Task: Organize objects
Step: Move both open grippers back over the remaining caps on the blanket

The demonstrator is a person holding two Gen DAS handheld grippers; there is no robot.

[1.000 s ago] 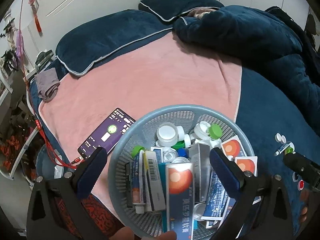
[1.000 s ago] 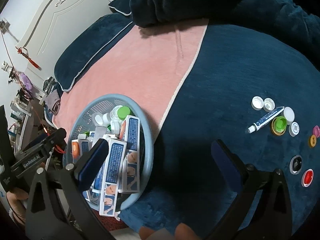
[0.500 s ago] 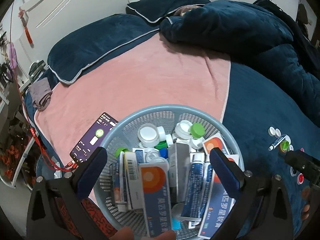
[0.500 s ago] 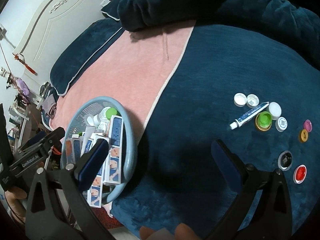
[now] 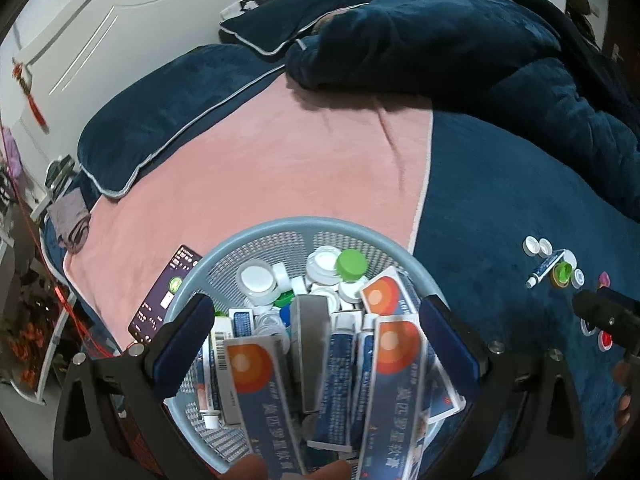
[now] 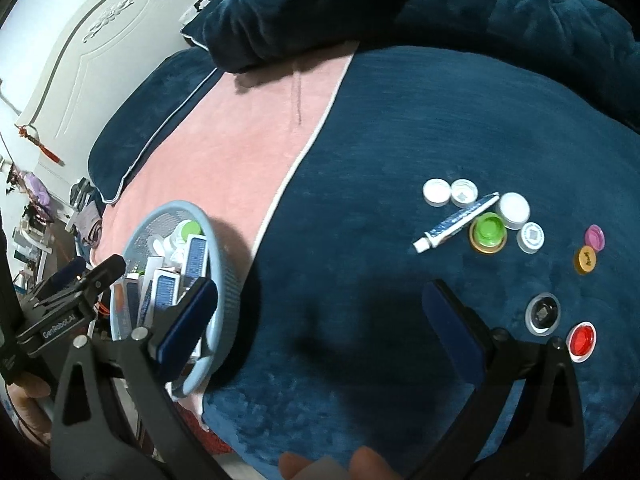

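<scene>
My left gripper [image 5: 312, 344] hung open and empty over the round blue basket [image 5: 280, 228], already crammed with ointment boxes [image 5: 260, 384] and jars, low in the frame. My right gripper [image 6: 320, 312] was open too, empty, above blue bedding. I judged the collecting step underway: next I'd reach the ointment tube [image 6: 460, 222] and the loose caps [image 6: 436, 192] (perhaps small jars) at right.

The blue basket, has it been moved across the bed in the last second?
Cannot tell. In the right wrist view the blue basket lies on the pink blanket near its white-trimmed edge in every picture; its shift in frame looks like camera motion.
</scene>
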